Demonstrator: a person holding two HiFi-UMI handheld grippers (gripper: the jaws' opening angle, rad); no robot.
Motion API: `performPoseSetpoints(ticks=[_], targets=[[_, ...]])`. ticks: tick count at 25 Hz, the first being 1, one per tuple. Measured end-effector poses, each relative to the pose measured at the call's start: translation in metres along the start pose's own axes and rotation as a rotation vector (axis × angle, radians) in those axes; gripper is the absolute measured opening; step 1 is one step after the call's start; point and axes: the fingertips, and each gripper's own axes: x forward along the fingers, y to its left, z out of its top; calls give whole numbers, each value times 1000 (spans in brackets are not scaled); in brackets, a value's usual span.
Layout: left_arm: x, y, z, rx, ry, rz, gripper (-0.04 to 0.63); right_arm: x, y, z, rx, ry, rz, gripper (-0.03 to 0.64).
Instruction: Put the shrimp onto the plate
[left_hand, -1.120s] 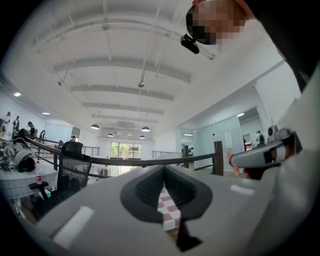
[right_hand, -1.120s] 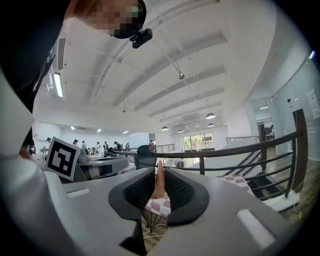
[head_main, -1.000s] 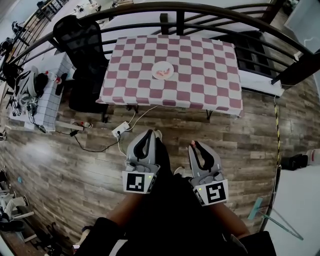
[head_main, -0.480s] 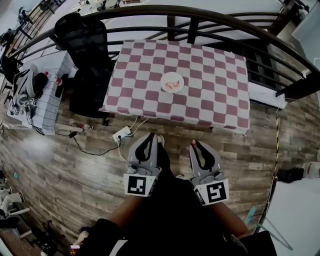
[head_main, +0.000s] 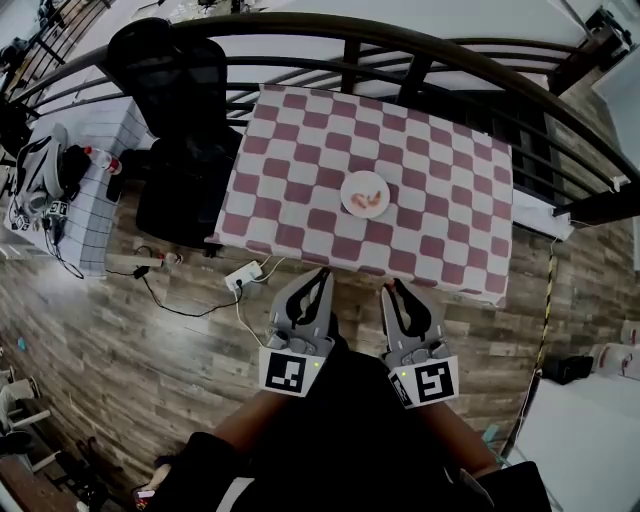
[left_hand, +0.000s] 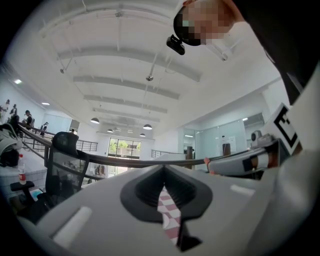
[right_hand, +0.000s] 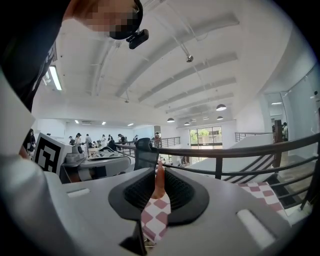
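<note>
We stand back from the counter (head_main: 300, 175) with its red and white checked cloth, on the wooden floor (head_main: 140, 330) just short of its near edge, and both tongs are held low and close to our body, well apart from the plate (head_main: 346, 188). The left tongs (head_main: 320, 274) are together with nothing between them; their own view shows only a thin slit with a strip of the checked cloth beyond. The right tongs (head_main: 389, 290) are closed too, but a thin orange sliver stands upright between them at the far end, which we take for a shrimp (right_hand: 159, 181) clamped there; it is small, so we say this as a judgement. The white plate sits near the middle of the counter, and a couple of pink pieces (head_main: 368, 197) already lie on it, likely more shrimp, though they are too small to tell for sure. So the task looks partly done: something is on the plate, and what is left is to carry the right tongs over the near edge of the counter, bring them above the plate, and open them so the shrimp drops beside the others
</note>
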Motion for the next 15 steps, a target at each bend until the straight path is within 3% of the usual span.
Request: performPoseSetpoints(ticks=[9, 15], targets=[[50, 51, 3, 3, 33, -87, 8, 88, 1, 20, 8, 21, -14, 57], [84, 82, 3, -26, 26, -103, 8, 125, -10, 20, 5, 53, -51, 57]])
